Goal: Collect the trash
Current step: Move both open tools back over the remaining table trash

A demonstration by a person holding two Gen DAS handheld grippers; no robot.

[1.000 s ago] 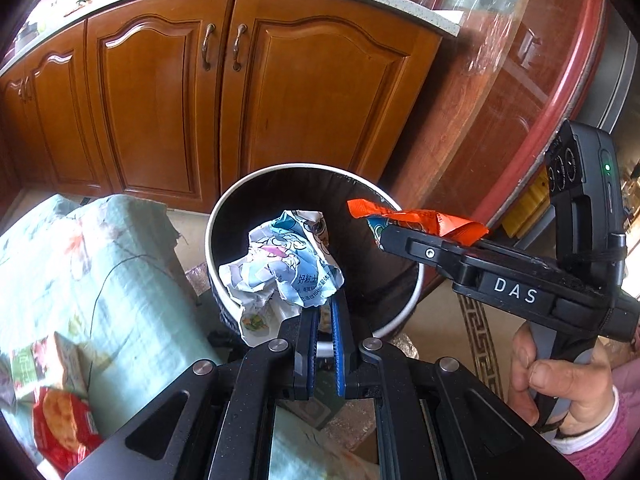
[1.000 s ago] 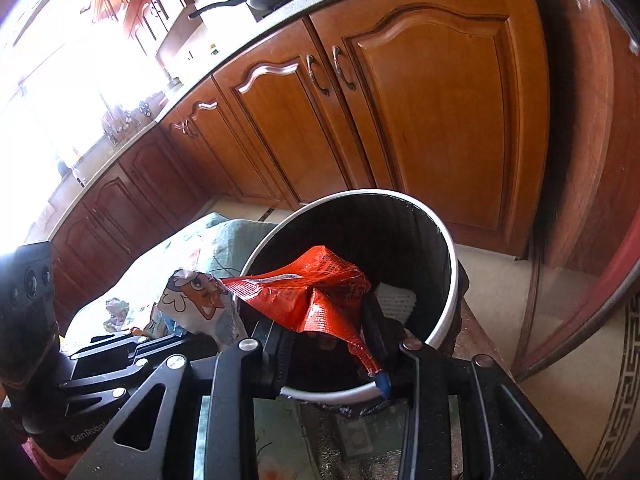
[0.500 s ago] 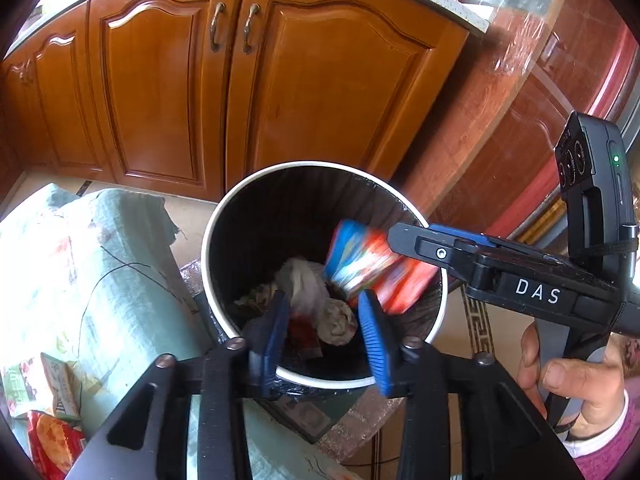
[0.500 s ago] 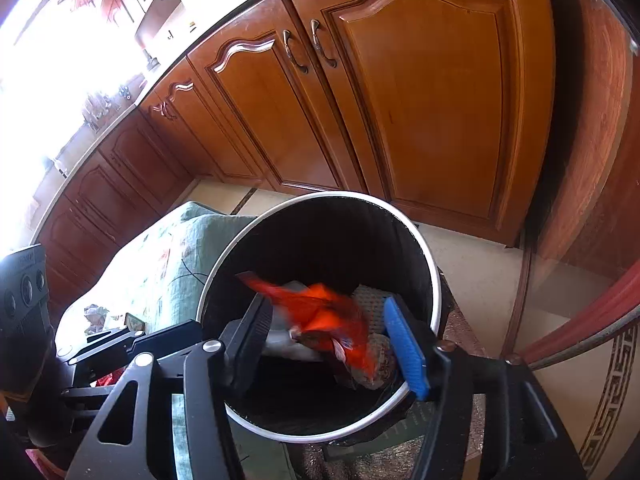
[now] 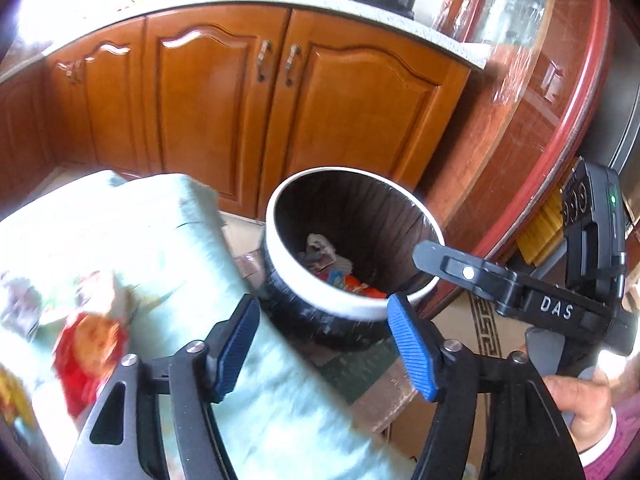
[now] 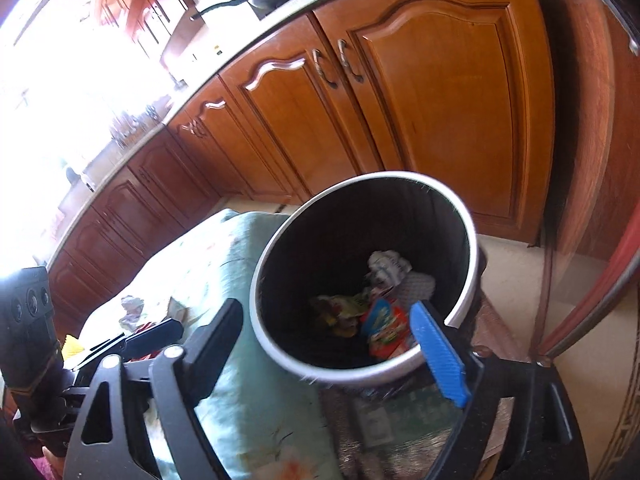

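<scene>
A round bin (image 5: 280, 268) with a white rim and black liner stands beside the cloth-covered table. In it lie a crumpled white wrapper (image 5: 320, 246) and an orange-red wrapper (image 5: 356, 286). My left gripper (image 5: 322, 344) hangs just short of the bin's near rim, its jaws opening with nothing between them. In the right wrist view the bin (image 6: 464, 216) holds the white wrapper (image 6: 388, 266), a red and blue wrapper (image 6: 384, 324) and a yellow-green one (image 6: 340, 312). My right gripper (image 6: 326, 344) hangs over the near rim, its jaws also opening and empty.
The pale green cloth (image 5: 180, 240) carries a blurred red wrapper (image 5: 88, 356); a crumpled silvery wrapper (image 6: 132, 308) lies on it too. Wooden cabinet doors (image 5: 352, 112) stand behind the bin, a curved red-brown cabinet (image 5: 520, 152) to its right. A hand (image 5: 580, 404) holds the right gripper.
Both grippers opened and let go: the white crumpled wrapper and the orange-red wrapper fell into the bin. Both pulled back from the bin, the left one shifting towards the cloth.
</scene>
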